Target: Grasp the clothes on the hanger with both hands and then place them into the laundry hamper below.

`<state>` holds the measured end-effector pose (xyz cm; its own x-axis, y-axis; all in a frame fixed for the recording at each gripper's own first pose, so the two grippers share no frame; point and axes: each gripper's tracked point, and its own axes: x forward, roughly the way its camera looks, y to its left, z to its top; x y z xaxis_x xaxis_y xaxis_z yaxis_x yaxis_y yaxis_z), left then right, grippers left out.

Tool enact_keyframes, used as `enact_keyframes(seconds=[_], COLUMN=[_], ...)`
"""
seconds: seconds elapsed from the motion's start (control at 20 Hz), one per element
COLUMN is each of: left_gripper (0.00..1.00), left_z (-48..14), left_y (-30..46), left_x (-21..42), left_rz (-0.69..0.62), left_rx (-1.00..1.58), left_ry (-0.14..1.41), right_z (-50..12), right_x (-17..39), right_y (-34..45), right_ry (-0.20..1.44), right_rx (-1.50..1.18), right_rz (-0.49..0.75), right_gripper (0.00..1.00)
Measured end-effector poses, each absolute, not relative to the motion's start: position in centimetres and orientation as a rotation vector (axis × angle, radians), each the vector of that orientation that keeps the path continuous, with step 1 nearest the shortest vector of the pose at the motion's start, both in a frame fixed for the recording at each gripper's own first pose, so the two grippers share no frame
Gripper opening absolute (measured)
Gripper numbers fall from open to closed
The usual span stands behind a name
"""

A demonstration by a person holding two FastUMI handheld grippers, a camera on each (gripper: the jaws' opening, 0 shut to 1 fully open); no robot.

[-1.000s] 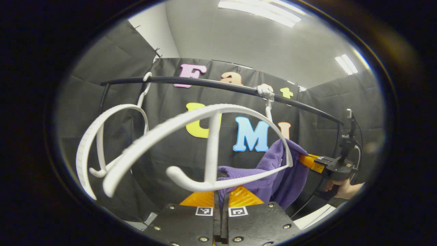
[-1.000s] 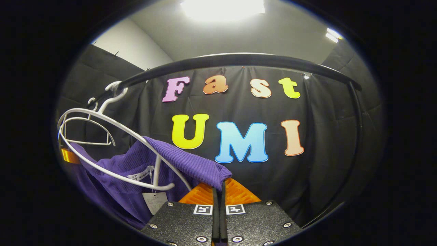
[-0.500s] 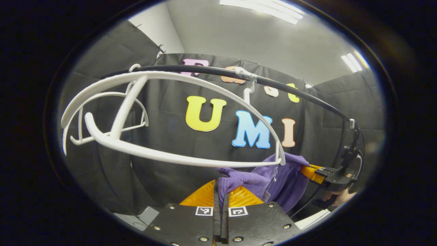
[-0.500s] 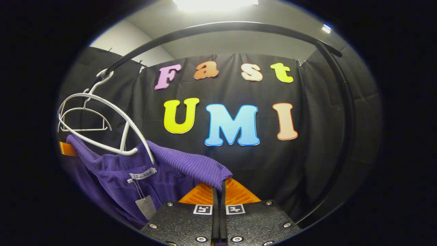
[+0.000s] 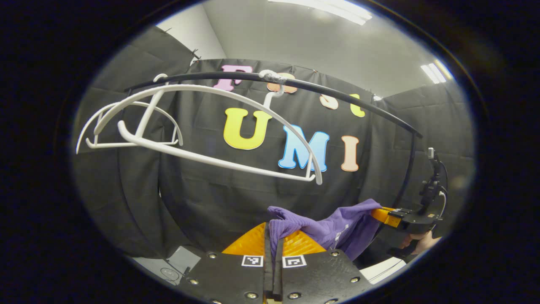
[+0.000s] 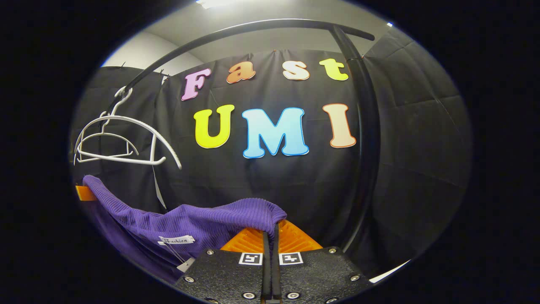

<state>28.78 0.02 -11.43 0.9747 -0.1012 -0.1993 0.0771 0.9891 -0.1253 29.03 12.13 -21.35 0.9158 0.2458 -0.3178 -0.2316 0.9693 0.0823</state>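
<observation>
Both grippers are closed on the purple ribbed garment [image 5: 333, 221]: the left gripper [image 5: 273, 242] pinches one bunched end between its fingers, and the right gripper [image 6: 270, 236] clamps the other end. Between them the garment hangs slack, below and clear of the black clothes rail [image 6: 236, 31]. Two white plastic hangers, the nearer hanger [image 5: 219, 126] and the farther hanger [image 5: 126, 126], hang bare on the rail. In the left gripper view a hand [image 5: 422, 242] holds the right gripper.
</observation>
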Motion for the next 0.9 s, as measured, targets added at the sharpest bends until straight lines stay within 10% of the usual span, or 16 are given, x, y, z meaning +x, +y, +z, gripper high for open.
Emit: enact_keyframes(seconds=[0.9], left_gripper=[0.01], left_z=[-11.6], left_y=[4.5], left_x=[14.7], left_rz=[-0.282], left_rx=[-0.105], left_ry=[0.302], right_z=[-19.3], right_x=[10.5], right_y=[15.4], right_ry=[0.463], right_rx=[0.101], right_rz=[0.134], right_gripper=[0.0])
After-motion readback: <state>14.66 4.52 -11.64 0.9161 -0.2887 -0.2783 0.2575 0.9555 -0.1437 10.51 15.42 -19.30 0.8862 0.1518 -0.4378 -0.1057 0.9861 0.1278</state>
